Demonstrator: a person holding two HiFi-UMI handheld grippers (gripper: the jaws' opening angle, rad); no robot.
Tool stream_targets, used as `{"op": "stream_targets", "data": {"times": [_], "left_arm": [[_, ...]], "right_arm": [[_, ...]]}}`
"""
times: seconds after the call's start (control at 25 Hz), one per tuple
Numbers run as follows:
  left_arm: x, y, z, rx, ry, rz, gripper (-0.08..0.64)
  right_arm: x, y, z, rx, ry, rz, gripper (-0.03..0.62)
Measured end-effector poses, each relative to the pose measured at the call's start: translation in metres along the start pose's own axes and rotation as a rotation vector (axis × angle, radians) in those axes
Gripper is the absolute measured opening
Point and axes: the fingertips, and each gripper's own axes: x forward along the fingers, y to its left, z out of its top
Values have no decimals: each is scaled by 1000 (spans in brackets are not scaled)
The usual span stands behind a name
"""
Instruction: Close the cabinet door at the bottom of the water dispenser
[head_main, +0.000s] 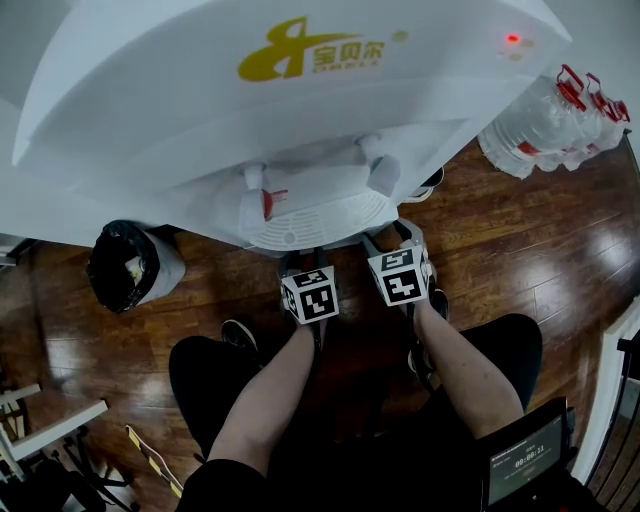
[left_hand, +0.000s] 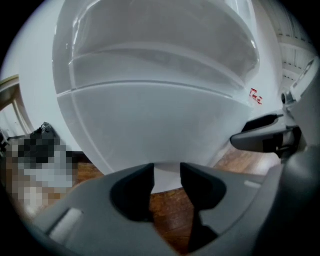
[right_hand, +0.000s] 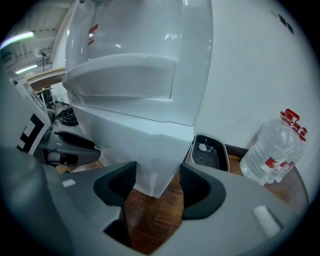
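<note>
The white water dispenser (head_main: 290, 110) fills the top of the head view, with a gold logo and a red light on its top. Its lower cabinet front (left_hand: 150, 130) shows as a smooth white panel in the left gripper view; I cannot make out a door edge or gap. My left gripper (left_hand: 167, 170) stands open close in front of that panel, nothing between its fingers. My right gripper (right_hand: 157, 172) is open too, aimed at the cabinet's right corner (right_hand: 155, 160). Both marker cubes (head_main: 308, 295) (head_main: 400, 275) sit side by side under the dispenser's tap shelf.
A bin with a black bag (head_main: 130, 265) stands left of the dispenser. Several water bottles with red caps (head_main: 555, 125) sit at the right by the wall, and a grey tray (right_hand: 207, 152) lies on the wooden floor (head_main: 520, 250) between them and the cabinet.
</note>
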Motion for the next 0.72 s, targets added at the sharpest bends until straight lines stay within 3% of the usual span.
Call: {"op": "stream_targets", "data": {"times": [0.72], "left_arm": [[3,1,4,4,-3,-11,172]], "right_arm": [[7,-5,10,0,-25,-23,267]]}}
